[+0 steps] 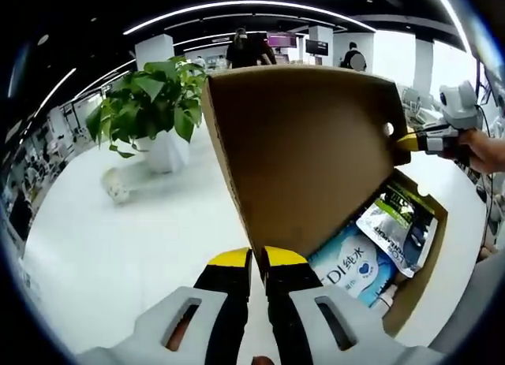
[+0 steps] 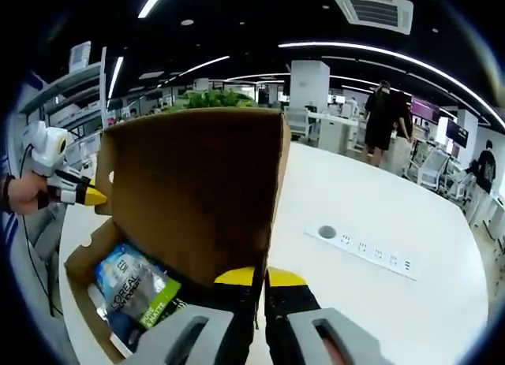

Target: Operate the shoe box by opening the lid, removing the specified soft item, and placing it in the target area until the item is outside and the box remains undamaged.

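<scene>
The brown corrugated cardboard shoe box [image 1: 410, 262] sits on the white tabletop [image 1: 118, 255] with its hinged brown lid [image 1: 304, 152] raised upright. In the left gripper view the lid rises straight ahead of the jaws, and the open box body lies just to their right. Inside it rest a light blue soft pack with white lettering [image 1: 351, 266] and, beyond it, a silver and black pouch with a green stripe [image 1: 398, 219]; both are still in the box.

The left gripper [image 1: 257, 258], black with yellow tips, has its jaws pressed together on the near edge of the lid, pinching the cardboard between them. The right gripper [image 2: 259, 277] does the same at the opposite edge: in the right gripper view its yellow-tipped jaws are closed on the lid's rim, with the lid [image 2: 193, 195] standing ahead and to the left of them and the pouch [image 2: 138, 290] low on the left.

Beyond the lid to the left of the left jaws stands a green leafy plant in a white pot [image 1: 154, 113]. To the right of the right jaws a white power strip [image 2: 367, 251] lies on the tabletop. People stand in the office behind.
</scene>
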Demonstrator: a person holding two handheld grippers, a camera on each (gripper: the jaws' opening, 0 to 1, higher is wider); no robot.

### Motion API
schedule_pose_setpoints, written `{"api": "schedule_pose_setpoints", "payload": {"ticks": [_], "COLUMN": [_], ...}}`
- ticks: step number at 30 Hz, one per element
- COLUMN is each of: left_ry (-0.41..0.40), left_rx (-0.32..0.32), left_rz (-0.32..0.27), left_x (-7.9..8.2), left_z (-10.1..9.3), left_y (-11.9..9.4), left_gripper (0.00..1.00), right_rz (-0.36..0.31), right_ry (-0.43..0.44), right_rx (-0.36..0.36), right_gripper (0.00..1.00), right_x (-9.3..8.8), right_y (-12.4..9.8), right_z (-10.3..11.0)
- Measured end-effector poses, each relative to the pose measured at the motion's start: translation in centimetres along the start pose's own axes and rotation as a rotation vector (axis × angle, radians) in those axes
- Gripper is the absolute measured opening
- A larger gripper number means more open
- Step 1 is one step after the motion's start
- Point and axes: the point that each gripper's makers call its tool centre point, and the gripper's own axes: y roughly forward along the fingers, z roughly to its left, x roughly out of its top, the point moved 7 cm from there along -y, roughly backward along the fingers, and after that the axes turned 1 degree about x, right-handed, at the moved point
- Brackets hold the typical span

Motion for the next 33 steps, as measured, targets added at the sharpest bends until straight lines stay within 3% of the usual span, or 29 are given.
{"api": "schedule_pose_setpoints", "payload": {"ticks": [33], "left_ry": [0.026], "left_rx": [0.021], "left_rz": [0.007], "left_x": [0.8], "left_z": [1.1], "left_y": [2.5], "left_gripper": [0.05], "right_rz": [0.049], "right_ry": [-0.001], "right_rx": [0.0], "right_gripper": [0.0], "right_x": [-0.2], "right_y": [1.7], "right_z": [-0.4]}}
